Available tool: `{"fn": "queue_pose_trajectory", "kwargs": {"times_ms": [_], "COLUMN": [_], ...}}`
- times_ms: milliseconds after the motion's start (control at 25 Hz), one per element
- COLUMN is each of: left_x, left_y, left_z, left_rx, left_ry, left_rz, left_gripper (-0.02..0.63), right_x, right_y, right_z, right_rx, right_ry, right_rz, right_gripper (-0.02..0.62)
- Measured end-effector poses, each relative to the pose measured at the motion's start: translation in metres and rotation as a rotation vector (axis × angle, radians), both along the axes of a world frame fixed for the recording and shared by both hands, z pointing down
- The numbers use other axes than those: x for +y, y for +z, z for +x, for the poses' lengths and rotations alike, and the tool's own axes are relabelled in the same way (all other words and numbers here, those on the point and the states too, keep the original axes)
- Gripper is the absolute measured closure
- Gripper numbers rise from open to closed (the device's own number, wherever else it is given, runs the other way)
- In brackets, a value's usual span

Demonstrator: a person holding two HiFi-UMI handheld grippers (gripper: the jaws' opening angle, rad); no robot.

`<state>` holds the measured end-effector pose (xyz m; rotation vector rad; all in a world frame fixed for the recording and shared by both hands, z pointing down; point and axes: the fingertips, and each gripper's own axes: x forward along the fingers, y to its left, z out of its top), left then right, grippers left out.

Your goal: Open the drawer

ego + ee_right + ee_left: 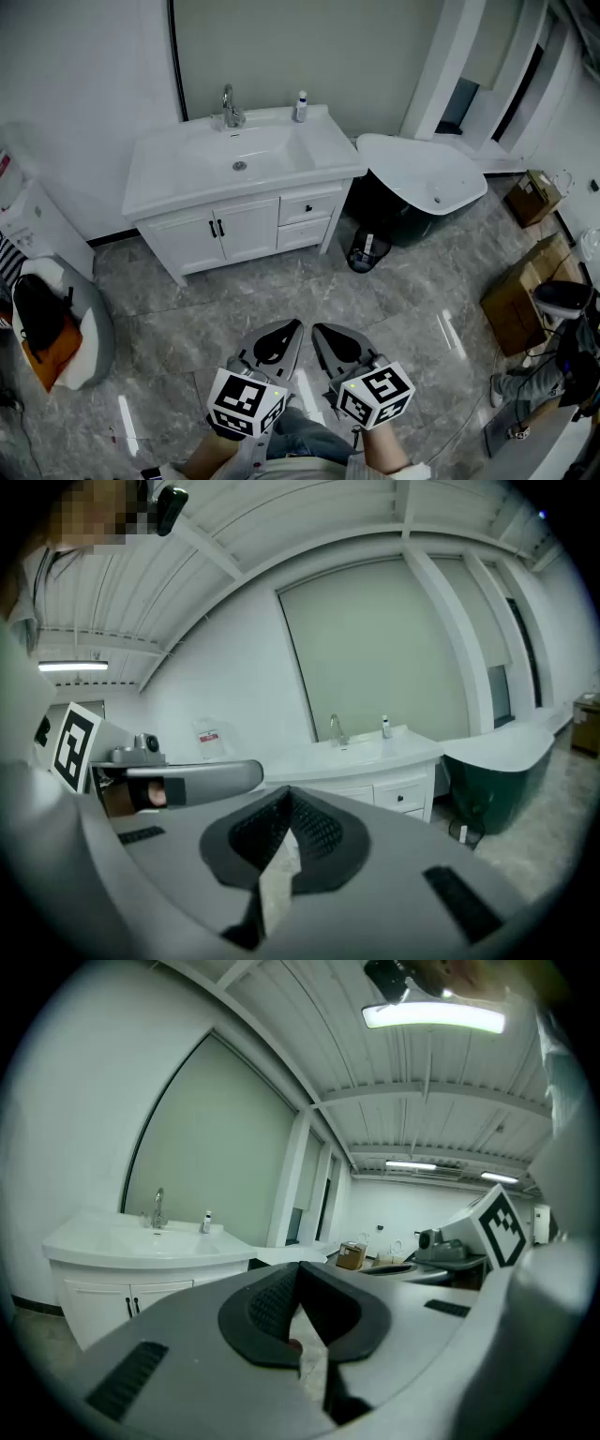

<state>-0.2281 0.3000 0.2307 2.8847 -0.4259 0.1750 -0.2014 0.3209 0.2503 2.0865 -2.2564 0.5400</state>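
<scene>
1. Both drawers lie below the sink (pixel 239 155), under its right end and right of the paired doors (pixel 220 230); the upper drawer (pixel 323 204) is stacked on the lower drawer (pixel 303 232); both fronts look shut flush.
2. A drawer like this is probably a stiff panel on runners, fairly light, and should slide straight out away from the sink; the small dark knob (pixel 309 208) on the upper front is the place to take hold; it looks hard and smooth, so a pinch that is off-centre may slip; a level pull seems safest.
3. The left gripper (pixel 289 330) and right gripper (pixel 323 333) hover side by side over the floor (pixel 187 319), well apart from the sink; each pair of fingers is closed together on nothing, so one pair must part before it can take the knob.
4. Whether the lower drawer has a knob is too small to tell; in the left gripper view the gripper's body hides both drawers below the sink; the runners and contents are unseen; which drawer is meant is not stated.
</scene>
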Motion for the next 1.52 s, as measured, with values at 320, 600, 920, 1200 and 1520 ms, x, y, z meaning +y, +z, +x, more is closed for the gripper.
{"fn": "queue_pose_trajectory", "kwargs": {"times_ms": [320,600,920,1200,1520], "left_x": [0.007,0.018,0.028,0.017,-0.032], "left_y": [-0.003,-0.005,-0.003,0.007,0.015], "left_z": [0.011,0.019,0.023,0.034,0.073], "left_rx": [-0.001,0.006,0.004,-0.017,-0.023], "left_ry": [0.005,-0.006,-0.03,-0.025,0.01], "left_rz": [0.009,0.031,0.04,0.025,0.009], "left_gripper": [0.589,0.589,0.589,0.589,0.589], "right_x": [0.007,0.018,0.035,0.025,-0.021], "right_y": [0.0,0.003,0.01,0.022,0.033], "right_z": [0.011,0.02,0.031,0.045,0.076], "right_rx": [-0.01,-0.01,-0.023,-0.05,-0.055], "right_ry": [0.013,0.0,0.006,0.022,0.043], "right_rz": [0.003,0.011,0.015,-0.01,-0.041], "right_gripper": [0.589,0.589,0.589,0.589,0.589]}}
